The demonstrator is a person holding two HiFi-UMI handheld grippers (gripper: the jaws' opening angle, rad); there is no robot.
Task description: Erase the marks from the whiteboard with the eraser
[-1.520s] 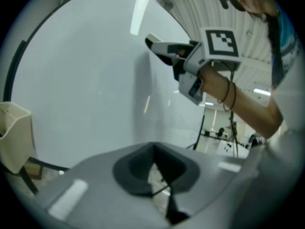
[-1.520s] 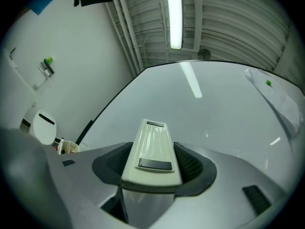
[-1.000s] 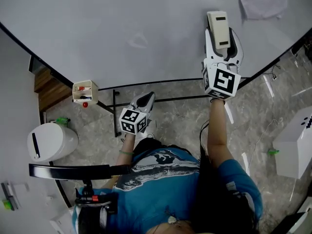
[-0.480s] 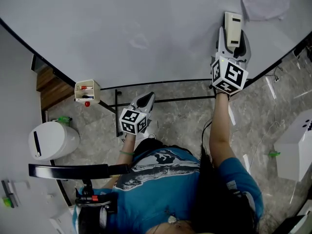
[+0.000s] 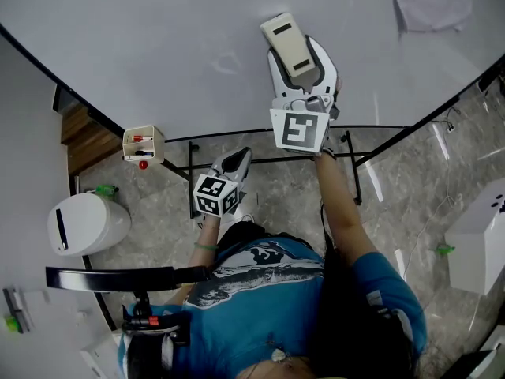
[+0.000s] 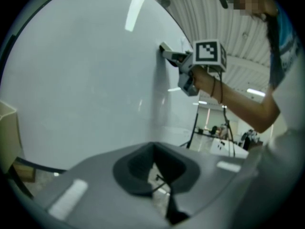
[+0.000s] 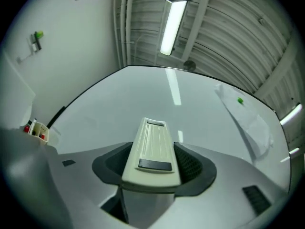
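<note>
With the right claw, grasps the eraser and sets it flat against the whiteboard, a little above the board's lower edge. Holds the left claw clenched on nothing, low and off the whiteboard, below that same edge. Shows a pale crumpled sheet on the whiteboard's right end. Shows a small cream box with red-capped markers at the whiteboard's lower left edge. Leaves a faint grey mark on the whiteboard, just left of the eraser.
</note>
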